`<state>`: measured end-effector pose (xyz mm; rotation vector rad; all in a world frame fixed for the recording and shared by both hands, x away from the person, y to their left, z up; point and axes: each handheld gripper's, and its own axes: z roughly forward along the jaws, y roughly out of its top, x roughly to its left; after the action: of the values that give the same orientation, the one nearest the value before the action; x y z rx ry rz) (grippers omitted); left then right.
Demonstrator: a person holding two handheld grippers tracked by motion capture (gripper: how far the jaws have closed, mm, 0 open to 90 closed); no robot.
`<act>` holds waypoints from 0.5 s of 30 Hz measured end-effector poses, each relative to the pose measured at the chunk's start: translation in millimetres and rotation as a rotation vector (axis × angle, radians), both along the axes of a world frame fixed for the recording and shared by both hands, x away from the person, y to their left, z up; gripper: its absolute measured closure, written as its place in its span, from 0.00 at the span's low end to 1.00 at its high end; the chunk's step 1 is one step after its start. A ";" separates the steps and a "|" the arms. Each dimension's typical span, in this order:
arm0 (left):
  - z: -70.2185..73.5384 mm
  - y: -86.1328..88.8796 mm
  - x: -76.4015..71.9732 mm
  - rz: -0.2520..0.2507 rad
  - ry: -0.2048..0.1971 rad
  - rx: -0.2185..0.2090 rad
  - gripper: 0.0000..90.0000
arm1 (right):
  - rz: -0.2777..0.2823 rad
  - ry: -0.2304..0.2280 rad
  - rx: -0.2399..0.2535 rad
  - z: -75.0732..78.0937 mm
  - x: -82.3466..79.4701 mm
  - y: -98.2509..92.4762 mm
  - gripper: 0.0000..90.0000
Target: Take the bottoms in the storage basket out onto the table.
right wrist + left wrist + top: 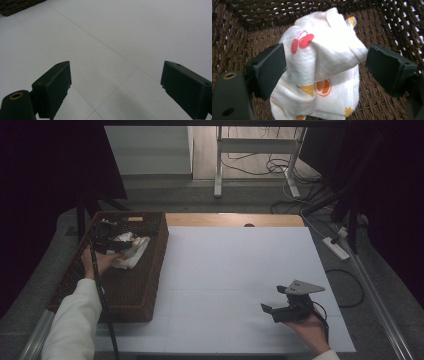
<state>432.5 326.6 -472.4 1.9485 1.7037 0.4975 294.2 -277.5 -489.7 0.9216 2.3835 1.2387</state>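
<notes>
Inside basket (150,270), cloth (322,72) between open left tool (325,62) jaws

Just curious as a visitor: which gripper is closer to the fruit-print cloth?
Left. The left gripper is in the basket, jaws open on either side of the cloth. The right gripper is far across the table.

the cloth (322,75) was cut off by the bottom edge of the left gripper view. in the high view, part of the cloth (131,251) was hidden by the left gripper (102,236), whose jaws could not be made out there.
</notes>
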 end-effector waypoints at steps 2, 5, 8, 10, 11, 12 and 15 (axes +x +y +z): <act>-2.5 1.2 1.2 0.001 0.009 0.002 0.18 | 0.001 0.001 -0.003 0.0 -0.3 0.1 0.11; -5.7 3.1 2.9 0.003 0.027 0.004 0.17 | 0.001 0.002 -0.002 -0.2 -0.2 0.1 0.11; -7.2 4.0 3.8 0.005 0.033 0.001 0.18 | 0.000 0.003 -0.001 -0.4 0.1 0.2 0.11; -11.0 5.9 4.5 0.010 0.049 0.001 0.20 | 0.001 0.004 -0.002 -0.7 -0.1 0.2 0.11; -12.1 6.5 4.9 0.016 0.058 0.009 0.21 | 0.001 0.004 0.000 -0.6 -0.3 0.2 0.11; -12.9 7.0 5.2 0.024 0.065 0.014 0.24 | 0.002 0.004 0.000 -0.6 -0.4 0.3 0.11; -14.3 7.9 5.6 0.032 0.077 0.024 0.34 | 0.001 0.003 -0.001 -0.4 -0.7 0.2 0.11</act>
<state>438.1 334.5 -486.7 1.9835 1.7860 0.4619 293.5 -277.3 -490.1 0.9224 2.3870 1.2378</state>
